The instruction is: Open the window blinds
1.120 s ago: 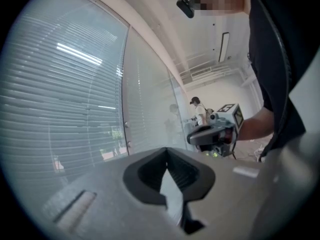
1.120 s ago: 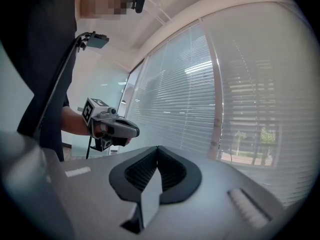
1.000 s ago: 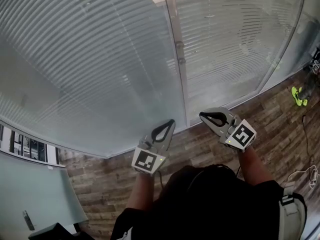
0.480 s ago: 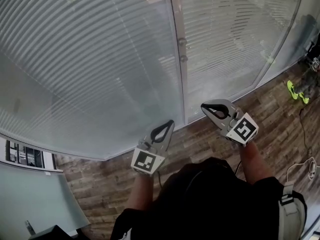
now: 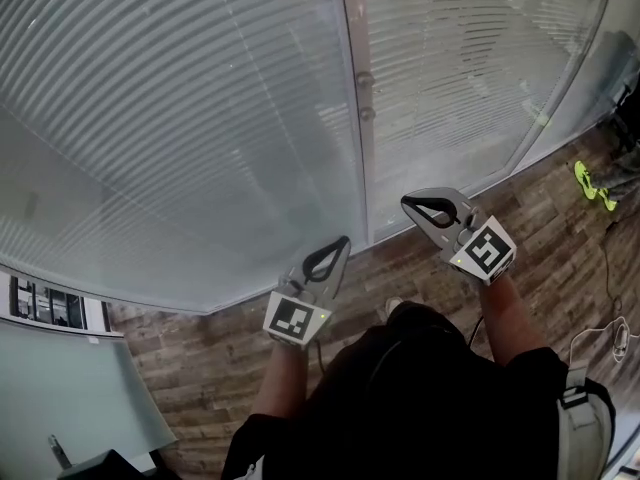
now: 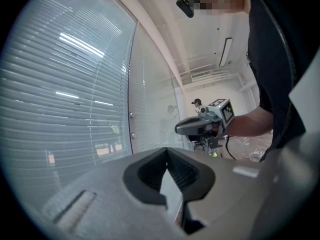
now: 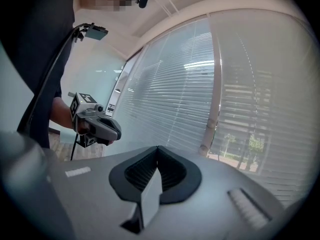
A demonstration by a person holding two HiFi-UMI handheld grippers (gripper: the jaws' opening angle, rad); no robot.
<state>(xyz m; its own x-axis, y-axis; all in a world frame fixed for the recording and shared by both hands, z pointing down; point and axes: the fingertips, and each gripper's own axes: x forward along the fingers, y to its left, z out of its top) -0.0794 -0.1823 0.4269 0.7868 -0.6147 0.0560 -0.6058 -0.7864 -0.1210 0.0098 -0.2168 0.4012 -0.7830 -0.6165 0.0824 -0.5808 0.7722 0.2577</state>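
A: So, where do the blinds (image 5: 200, 118) stand in all this?

B: Straight ahead of the person. They fill both panes on either side of the upright frame post (image 5: 352, 38) and seem to sit behind glass, since ceiling lights reflect off it in the left gripper view. The slats lie close over one another and only scraps of the outdoors come through, so I'd call the task not yet done.

A: And the tools?

B: The left tool (image 5: 344, 242) has its jaws pressed together with nothing between them. The right tool (image 5: 406, 203) is the same, closed and empty. Both are held out level over the wooden floor (image 5: 420, 278), pointing toward the window and well apart from it.

A: Why closed, if nothing is held?

B: I read it as a carrying posture. Nothing is within reach to grip, so there's no reason to spread the jaws.

A: What would they grip?

B: I see no cord or wand. Two small knobs (image 5: 365, 80) sit on the post, one above the other, and I'd guess those tilt the slats. The right tool is nearer the post, which would make it the likelier one to go.

A: Any trouble ahead?

B: The knobs look small and round. The jaws would have to open first and then close squarely, or they could slip off.
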